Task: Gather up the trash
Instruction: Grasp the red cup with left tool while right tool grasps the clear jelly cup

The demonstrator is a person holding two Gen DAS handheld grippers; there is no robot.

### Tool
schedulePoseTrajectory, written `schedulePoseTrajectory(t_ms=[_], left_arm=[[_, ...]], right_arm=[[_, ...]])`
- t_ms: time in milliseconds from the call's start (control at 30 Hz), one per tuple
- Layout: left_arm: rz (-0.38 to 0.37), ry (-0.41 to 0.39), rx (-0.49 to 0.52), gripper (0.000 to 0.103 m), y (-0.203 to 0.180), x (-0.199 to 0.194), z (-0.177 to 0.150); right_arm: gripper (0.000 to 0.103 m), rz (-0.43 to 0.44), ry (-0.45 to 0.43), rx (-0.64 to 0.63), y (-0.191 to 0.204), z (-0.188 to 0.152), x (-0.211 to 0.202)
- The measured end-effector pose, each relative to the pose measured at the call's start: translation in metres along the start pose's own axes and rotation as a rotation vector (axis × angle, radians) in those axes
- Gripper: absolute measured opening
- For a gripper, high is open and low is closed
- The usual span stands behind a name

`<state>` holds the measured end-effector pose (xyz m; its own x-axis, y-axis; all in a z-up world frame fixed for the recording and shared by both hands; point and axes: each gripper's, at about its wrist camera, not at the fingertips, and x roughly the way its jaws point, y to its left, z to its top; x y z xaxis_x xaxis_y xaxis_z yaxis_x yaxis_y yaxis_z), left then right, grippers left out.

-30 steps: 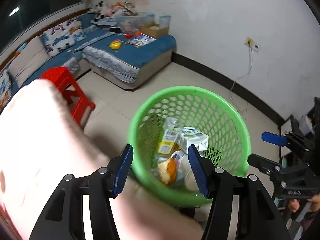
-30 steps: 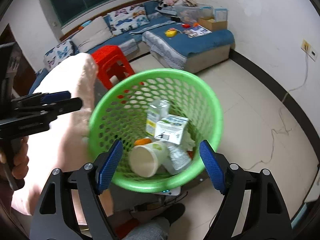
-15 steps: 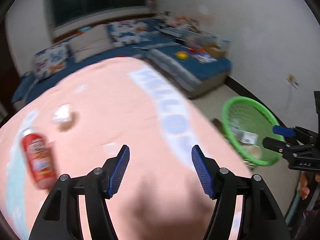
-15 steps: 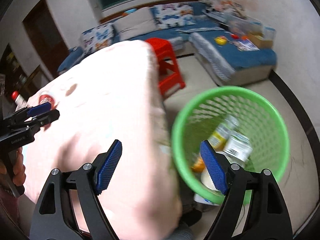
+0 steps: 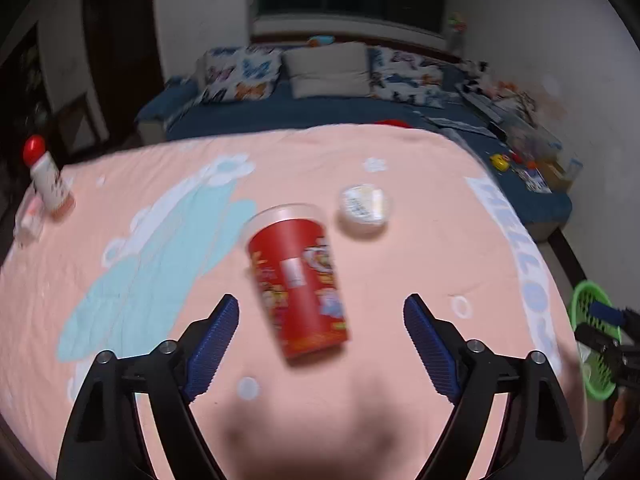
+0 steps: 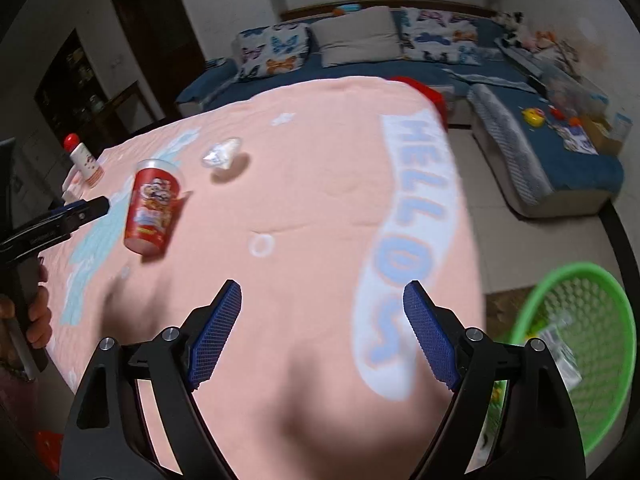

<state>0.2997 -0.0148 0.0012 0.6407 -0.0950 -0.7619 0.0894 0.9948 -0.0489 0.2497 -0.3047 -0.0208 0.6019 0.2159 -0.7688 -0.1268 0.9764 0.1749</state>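
We see a pink surface (image 5: 420,248) with a blue sofa (image 5: 320,116) at 12 o'clock. Both the left hand-held gripper (image 5: 321,334) and right hand-held gripper (image 6: 322,330) are released. The green basket (image 6: 592,368) at 4 o'clock is cut off, its contents blurred.

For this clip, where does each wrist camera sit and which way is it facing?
Left wrist: on the left gripper, open, facing the red snack cup lying on the pink cloth, sofa behind; the right gripper shows at the right edge.
Right wrist: on the right gripper, open, facing across the cloth's right side, green basket lower right; the left gripper and the hand holding it show at left.
Shared: cup, crumpled wrapper, red-capped bottle, cloth, basket.
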Motion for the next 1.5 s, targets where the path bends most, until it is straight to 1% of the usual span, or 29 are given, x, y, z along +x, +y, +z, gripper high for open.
schedulePoseTrajectory(t_ms=[100, 333, 400, 600, 833, 900, 967, 1000, 1033, 1133, 1300, 1500], left_arm=[[0.002, 0.037, -0.040, 0.087, 0.013, 0.018, 0.003], [-0.021, 0.104, -0.101, 0.091, 0.025, 0.058, 0.014], [-0.021, 0.124, -0.103, 0.091, 0.023, 0.070, 0.017], [-0.026, 0.151, -0.092, 0.092, 0.020, 0.092, 0.021], [-0.034, 0.185, -0.100, 0.092, 0.020, 0.116, 0.027], [-0.044, 0.191, -0.101, 0.091, 0.020, 0.119, 0.027], [-0.057, 0.200, -0.098, 0.082, 0.020, 0.122, 0.026], [-0.061, 0.207, -0.098, 0.076, 0.021, 0.124, 0.026], [-0.066, 0.210, -0.101, 0.074, 0.022, 0.125, 0.026], [-0.090, 0.209, -0.115, 0.073, 0.027, 0.125, 0.025], [-0.108, 0.191, -0.118, 0.072, 0.038, 0.115, 0.023], [-0.094, 0.170, -0.107, 0.072, 0.057, 0.094, 0.021]], right_arm=[[0.084, 0.003, 0.011, -0.037, 0.015, 0.013, 0.014], [0.084, 0.016, 0.035, -0.076, 0.038, 0.038, 0.043], [0.084, 0.018, 0.043, -0.090, 0.043, 0.045, 0.053], [0.084, 0.028, 0.070, -0.121, 0.054, 0.062, 0.083], [0.084, 0.040, 0.100, -0.132, 0.061, 0.074, 0.114], [0.084, 0.043, 0.107, -0.139, 0.063, 0.076, 0.120], [0.084, 0.041, 0.109, -0.149, 0.065, 0.079, 0.125], [0.084, 0.043, 0.111, -0.152, 0.066, 0.080, 0.128], [0.084, 0.045, 0.113, -0.153, 0.066, 0.082, 0.130], [0.084, 0.049, 0.118, -0.163, 0.068, 0.086, 0.135], [0.084, 0.061, 0.121, -0.186, 0.075, 0.093, 0.147], [0.085, 0.099, 0.124, -0.216, 0.097, 0.102, 0.167]])
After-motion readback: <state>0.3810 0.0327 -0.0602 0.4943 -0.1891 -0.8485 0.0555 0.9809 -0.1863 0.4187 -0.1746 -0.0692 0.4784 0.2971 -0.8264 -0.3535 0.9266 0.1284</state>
